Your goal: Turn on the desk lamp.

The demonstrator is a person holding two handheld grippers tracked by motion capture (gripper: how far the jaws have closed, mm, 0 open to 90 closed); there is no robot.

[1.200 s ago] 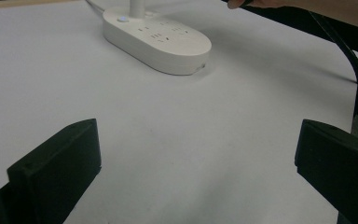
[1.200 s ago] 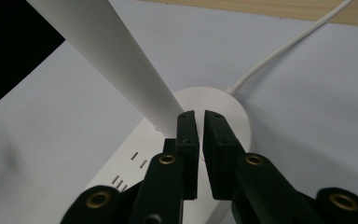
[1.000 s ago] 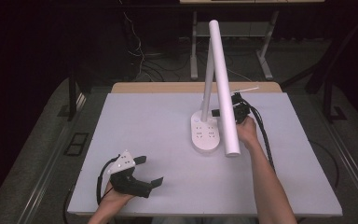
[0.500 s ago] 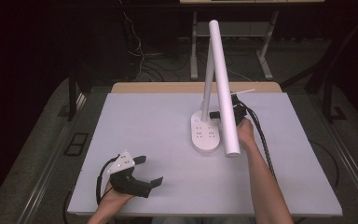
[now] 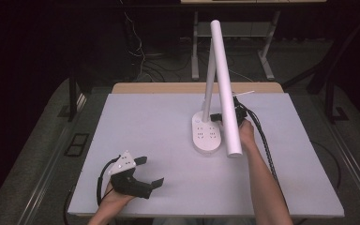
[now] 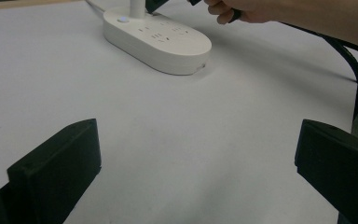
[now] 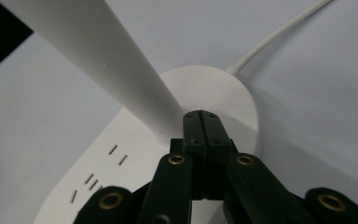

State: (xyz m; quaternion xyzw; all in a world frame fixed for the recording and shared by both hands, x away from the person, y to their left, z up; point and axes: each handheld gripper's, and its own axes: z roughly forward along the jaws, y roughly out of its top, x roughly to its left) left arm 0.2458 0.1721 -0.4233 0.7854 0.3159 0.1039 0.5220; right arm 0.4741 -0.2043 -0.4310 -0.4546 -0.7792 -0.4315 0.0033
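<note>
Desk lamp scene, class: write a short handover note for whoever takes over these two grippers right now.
Right gripper: jaws shut on nothing, tips at the foot of the white desk lamp's stem, over the white oval socket base.
Left gripper: jaws open, nothing between them, low over the near left of the grey table top.
Lamp: upright at mid table, long white tube head tilted toward the person, white cable leading off the far end.
Done: right gripper brought to the base.
Left: probably pressing the round button; lamp looks unlit.
</note>
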